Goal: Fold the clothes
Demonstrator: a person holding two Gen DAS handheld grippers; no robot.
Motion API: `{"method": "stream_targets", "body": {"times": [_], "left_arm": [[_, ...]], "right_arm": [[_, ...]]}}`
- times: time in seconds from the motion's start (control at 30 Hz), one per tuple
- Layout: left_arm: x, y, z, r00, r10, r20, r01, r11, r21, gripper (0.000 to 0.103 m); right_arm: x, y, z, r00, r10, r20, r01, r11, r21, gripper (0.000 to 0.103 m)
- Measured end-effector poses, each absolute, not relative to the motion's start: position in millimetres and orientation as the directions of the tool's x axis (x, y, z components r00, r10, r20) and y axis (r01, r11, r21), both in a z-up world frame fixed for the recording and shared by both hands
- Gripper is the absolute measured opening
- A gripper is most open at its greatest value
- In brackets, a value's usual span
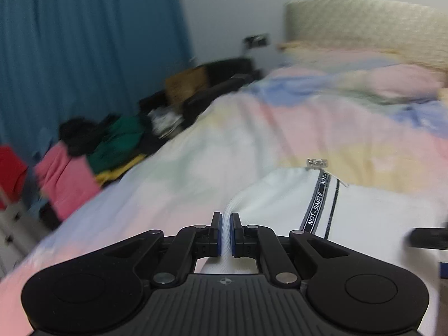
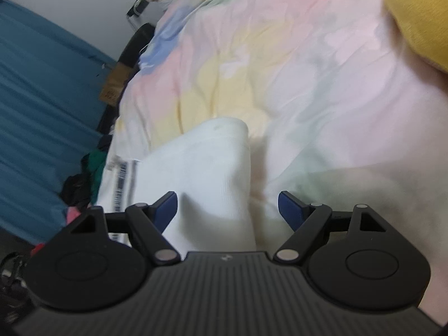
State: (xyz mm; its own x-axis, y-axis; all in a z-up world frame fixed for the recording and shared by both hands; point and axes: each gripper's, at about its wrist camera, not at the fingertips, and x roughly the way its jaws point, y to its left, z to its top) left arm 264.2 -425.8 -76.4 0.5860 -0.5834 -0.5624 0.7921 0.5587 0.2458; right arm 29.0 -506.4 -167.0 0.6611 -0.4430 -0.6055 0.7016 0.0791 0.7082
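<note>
My left claw (image 1: 226, 233) is clamped on a gathered ribbed edge of the white garment (image 1: 364, 218), which lies on the bed (image 1: 196, 151) and spreads to my right, its black "NOT SIMPLE" tape (image 1: 316, 210) running away from me. My right claw (image 2: 227, 205) stands wide apart, gripping nothing, with a white fold of the same garment (image 2: 212, 168) between its fingers. The pastel duvet (image 2: 308, 70) stretches beyond. A heap of coloured clothes (image 1: 92, 151) sits beside the bed, before the blue curtain (image 1: 84, 42).
</note>
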Motion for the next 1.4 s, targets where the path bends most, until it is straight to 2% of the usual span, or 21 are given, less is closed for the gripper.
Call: {"method": "stream_targets", "body": {"times": [0.2,0.3,0.33,0.5,0.53,0.6,0.67,0.77,0.87,0.97,1.1,1.17,1.2,1.23,1.3,1.4], "left_arm": [[292.8,-437.6,-120.5,0.608,-0.458,-0.648,0.738,0.627,0.250,0.009],[294.4,-431.5,-115.0,0.616,-0.448,-0.649,0.723,0.647,0.240,0.030],[293.8,-427.7,-109.9,0.617,-0.447,-0.647,0.720,0.653,0.236,0.034],[261.9,-377.4,-62.9,0.647,-0.453,-0.613,0.685,0.698,0.207,0.065],[249.9,-359.4,-53.2,0.658,-0.451,-0.603,0.667,0.720,0.191,0.067],[221.8,-312.8,-38.3,0.672,-0.465,-0.577,0.633,0.764,0.123,0.078],[191.3,-262.9,-26.8,0.685,-0.474,-0.553,0.595,0.802,0.051,0.082],[143.8,-184.7,-24.9,0.698,-0.424,-0.577,0.508,0.861,-0.018,0.082],[98.8,-110.7,-31.4,0.750,-0.316,-0.582,0.383,0.924,-0.008,0.083],[70.4,-50.6,-40.8,0.795,-0.206,-0.571,0.230,0.973,-0.032,0.086],[65.7,-9.7,-53.2,0.793,-0.186,-0.580,0.136,0.982,-0.128,0.086],[70.1,-9.2,-54.8,0.805,-0.162,-0.571,0.129,0.987,-0.098,0.086],[73.1,-12.1,-55.7,0.815,-0.153,-0.559,0.128,0.988,-0.084,0.086],[76.3,-15.8,-57.0,0.824,-0.147,-0.547,0.127,0.989,-0.075,0.086],[81.7,-21.4,-60.4,0.841,-0.135,-0.523,0.121,0.991,-0.060,0.086],[89.6,-28.1,-71.4,0.843,-0.103,-0.527,0.092,0.995,-0.046,0.086]], "right_arm": [[48.4,-515.6,-181.0,0.729,-0.318,-0.606,0.669,0.141,0.730,0.082],[56.4,-523.8,-185.3,0.772,-0.256,-0.581,0.631,0.203,0.749,0.082],[58.0,-527.3,-186.6,0.786,-0.233,-0.573,0.616,0.214,0.758,0.082],[54.5,-552.0,-188.7,0.906,-0.126,-0.404,0.423,0.282,0.861,0.082],[52.3,-556.7,-188.2,0.924,-0.120,-0.363,0.383,0.305,0.872,0.082],[54.6,-565.3,-194.9,0.934,-0.050,-0.354,0.352,0.296,0.888,0.081],[59.2,-569.8,-201.5,0.932,0.009,-0.363,0.343,0.307,0.888,0.081],[70.0,-568.4,-208.4,0.918,0.077,-0.390,0.337,0.371,0.865,0.079],[81.1,-567.3,-209.1,0.934,0.191,-0.301,0.220,0.355,0.909,0.082],[93.4,-563.0,-203.7,0.952,0.220,-0.214,0.121,0.372,0.920,0.083],[125.9,-558.7,-207.3,0.913,0.206,-0.351,0.228,0.456,0.860,0.079],[132.7,-554.6,-206.2,0.922,0.160,-0.353,0.234,0.496,0.836,0.078],[137.0,-554.6,-204.3,0.915,0.137,-0.378,0.265,0.503,0.823,0.069],[141.4,-554.7,-202.4,0.908,0.114,-0.404,0.296,0.509,0.809,0.048],[143.5,-555.4,-199.3,0.898,0.072,-0.433,0.338,0.517,0.787,0.022],[141.2,-551.1,-187.4,0.898,-0.003,-0.441,0.368,0.556,0.745,0.016]]}}
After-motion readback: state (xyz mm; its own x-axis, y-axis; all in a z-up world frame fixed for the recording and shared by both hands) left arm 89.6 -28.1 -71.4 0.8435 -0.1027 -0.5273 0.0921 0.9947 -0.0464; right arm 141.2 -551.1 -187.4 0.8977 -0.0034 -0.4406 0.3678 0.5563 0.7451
